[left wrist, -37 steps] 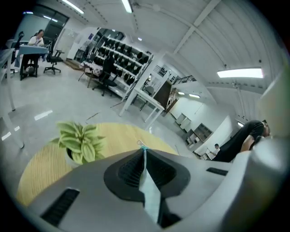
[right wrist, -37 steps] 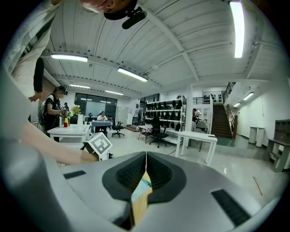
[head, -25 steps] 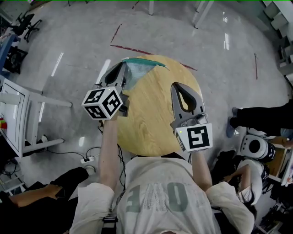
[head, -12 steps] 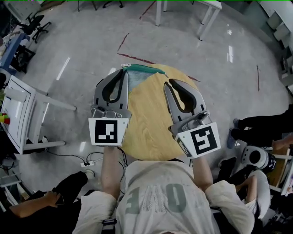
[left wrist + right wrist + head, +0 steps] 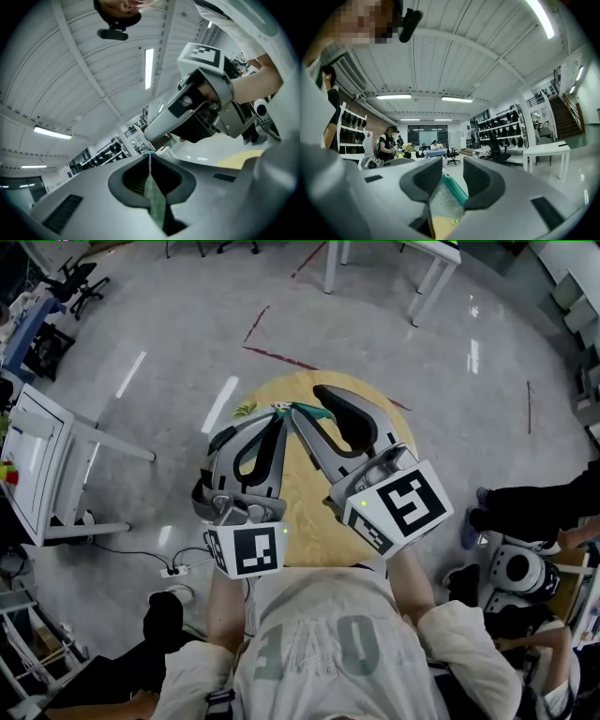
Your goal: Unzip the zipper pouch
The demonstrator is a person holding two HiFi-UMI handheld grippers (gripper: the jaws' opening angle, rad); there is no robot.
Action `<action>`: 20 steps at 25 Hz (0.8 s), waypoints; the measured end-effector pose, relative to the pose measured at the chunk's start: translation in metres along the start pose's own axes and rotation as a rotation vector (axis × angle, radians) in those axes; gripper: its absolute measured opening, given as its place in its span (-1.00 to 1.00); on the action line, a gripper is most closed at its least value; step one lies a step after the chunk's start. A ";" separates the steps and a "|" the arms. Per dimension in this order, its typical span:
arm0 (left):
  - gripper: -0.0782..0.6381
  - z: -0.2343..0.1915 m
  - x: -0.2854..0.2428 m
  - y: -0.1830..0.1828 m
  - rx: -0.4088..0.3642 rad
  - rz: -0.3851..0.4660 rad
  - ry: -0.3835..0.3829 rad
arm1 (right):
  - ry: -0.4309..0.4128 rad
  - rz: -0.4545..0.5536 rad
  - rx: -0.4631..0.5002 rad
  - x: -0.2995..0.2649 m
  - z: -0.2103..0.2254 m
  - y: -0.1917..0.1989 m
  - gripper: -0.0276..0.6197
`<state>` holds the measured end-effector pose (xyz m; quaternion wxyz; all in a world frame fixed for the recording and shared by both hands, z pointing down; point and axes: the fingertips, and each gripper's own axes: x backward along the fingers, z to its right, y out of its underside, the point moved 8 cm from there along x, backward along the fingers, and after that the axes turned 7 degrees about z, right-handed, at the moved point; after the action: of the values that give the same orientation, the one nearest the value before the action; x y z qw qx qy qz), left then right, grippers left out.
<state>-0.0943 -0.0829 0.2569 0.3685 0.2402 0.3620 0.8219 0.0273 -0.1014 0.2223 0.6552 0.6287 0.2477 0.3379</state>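
The zipper pouch (image 5: 313, 412), pale mesh with a teal edge, hangs above the round wooden table (image 5: 302, 498). My left gripper (image 5: 278, 414) is shut on it. In the left gripper view a strip of greenish mesh (image 5: 154, 199) is pinched between the closed jaws of the left gripper (image 5: 149, 154), and the right gripper's body (image 5: 197, 108) shows just beyond. My right gripper (image 5: 298, 418) meets the left one tip to tip. Its jaws have just been opening, and in the right gripper view the right gripper (image 5: 452, 168) stands open, with the pouch's mesh and teal edge (image 5: 451, 190) between the jaws.
White tables stand at the left (image 5: 37, 465) and at the top (image 5: 375, 259) of the head view. A person's legs (image 5: 534, 493) and bags are at the right. A power strip (image 5: 178, 568) lies on the floor by the table. Office chairs (image 5: 70, 282) are at the far left.
Both grippers have risen and drawn together over the table. The left one has rolled, and the pouch has come up off the table's far edge with it.
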 end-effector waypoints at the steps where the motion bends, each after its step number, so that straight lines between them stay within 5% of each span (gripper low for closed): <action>1: -0.68 0.002 0.001 -0.001 -0.019 0.000 0.008 | -0.010 -0.005 -0.022 -0.003 0.000 0.001 -0.50; 6: -0.68 0.011 0.005 -0.001 -0.100 -0.002 0.040 | -0.056 -0.014 -0.142 -0.013 0.002 0.002 -0.51; 13: -0.68 0.017 0.006 -0.002 -0.205 -0.005 0.063 | -0.052 -0.070 -0.139 -0.023 0.002 0.008 -0.51; 20: -0.68 0.015 0.011 0.004 -0.193 -0.022 0.042 | -0.006 -0.040 -0.151 -0.017 0.001 0.010 -0.74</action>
<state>-0.0932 -0.0696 0.2701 0.3914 0.1821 0.2914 0.8537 0.0161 -0.1152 0.2304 0.7080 0.5736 0.2318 0.3406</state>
